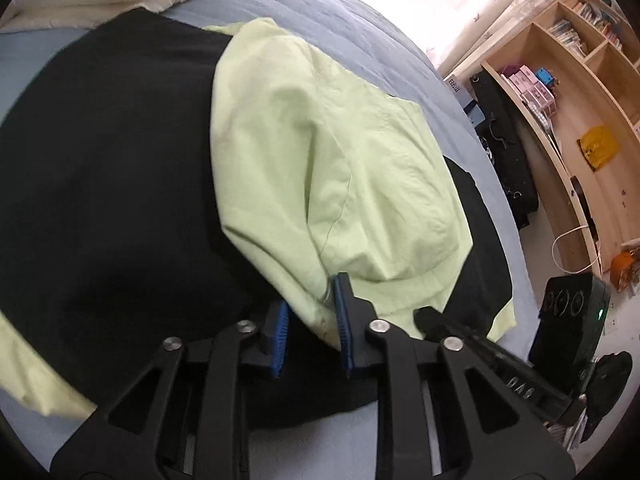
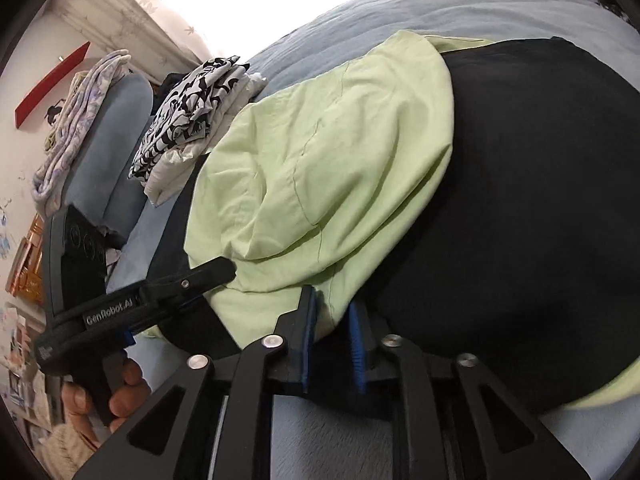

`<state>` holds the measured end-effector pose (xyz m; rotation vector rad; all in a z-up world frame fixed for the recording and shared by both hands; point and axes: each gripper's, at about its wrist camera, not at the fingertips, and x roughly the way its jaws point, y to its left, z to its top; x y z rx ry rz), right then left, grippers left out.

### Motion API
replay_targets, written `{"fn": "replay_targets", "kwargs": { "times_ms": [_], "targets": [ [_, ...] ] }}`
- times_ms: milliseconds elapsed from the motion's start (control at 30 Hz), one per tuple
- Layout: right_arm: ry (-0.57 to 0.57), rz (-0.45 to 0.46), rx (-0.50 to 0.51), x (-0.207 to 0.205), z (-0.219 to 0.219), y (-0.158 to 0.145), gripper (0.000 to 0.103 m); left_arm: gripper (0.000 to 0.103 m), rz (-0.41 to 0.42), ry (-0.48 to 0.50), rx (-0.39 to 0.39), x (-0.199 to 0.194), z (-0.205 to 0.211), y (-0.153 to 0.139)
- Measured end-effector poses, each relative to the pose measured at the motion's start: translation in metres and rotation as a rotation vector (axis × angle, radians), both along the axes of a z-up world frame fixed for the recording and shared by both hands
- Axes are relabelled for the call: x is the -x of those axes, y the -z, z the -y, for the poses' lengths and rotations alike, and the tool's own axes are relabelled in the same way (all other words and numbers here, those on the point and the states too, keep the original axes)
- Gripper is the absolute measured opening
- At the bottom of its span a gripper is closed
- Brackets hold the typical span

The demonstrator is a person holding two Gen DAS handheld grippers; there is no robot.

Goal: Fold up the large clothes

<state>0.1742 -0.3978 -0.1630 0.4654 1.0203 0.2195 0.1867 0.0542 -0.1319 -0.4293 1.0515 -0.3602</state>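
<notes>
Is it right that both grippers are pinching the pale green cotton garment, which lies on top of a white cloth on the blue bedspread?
Not quite: the cloth under the pale green cotton garment is black, not white, as both wrist views show. The rest holds: the left gripper and right gripper each pinch the green fabric, on the blue bedspread.

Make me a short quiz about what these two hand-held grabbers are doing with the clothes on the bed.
1. True or false: the light green garment lies partly on top of a black garment.
2. What does the left gripper have between its jaws? A) green cloth B) a book C) nothing
3. What colour is the bed cover?

Key: 1 true; 2 A; 3 blue-grey. The right gripper also has green cloth between its jaws.
</notes>
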Motion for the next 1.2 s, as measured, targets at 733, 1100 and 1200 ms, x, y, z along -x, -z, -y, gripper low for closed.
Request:
{"fn": "replay_targets", "kwargs": {
  "times_ms": [733, 1100, 1200],
  "targets": [
    [0.005, 0.119, 0.230, -0.089, -0.030, -0.012, 0.032, 0.028, 0.207, -0.091, -0.234, -0.080, 0.023, -0.033],
    [0.173, 0.078, 0.017, -0.046, 0.043, -0.004, 0.030, 0.016, 0.125, -0.146, -0.106, -0.076, -0.011, 0.000],
    [0.174, 0.083, 0.012, -0.036, 0.043, -0.018, 0.030, 0.017, 0.147, -0.161, -0.140, -0.059, -0.009, -0.017]
  ]
}}
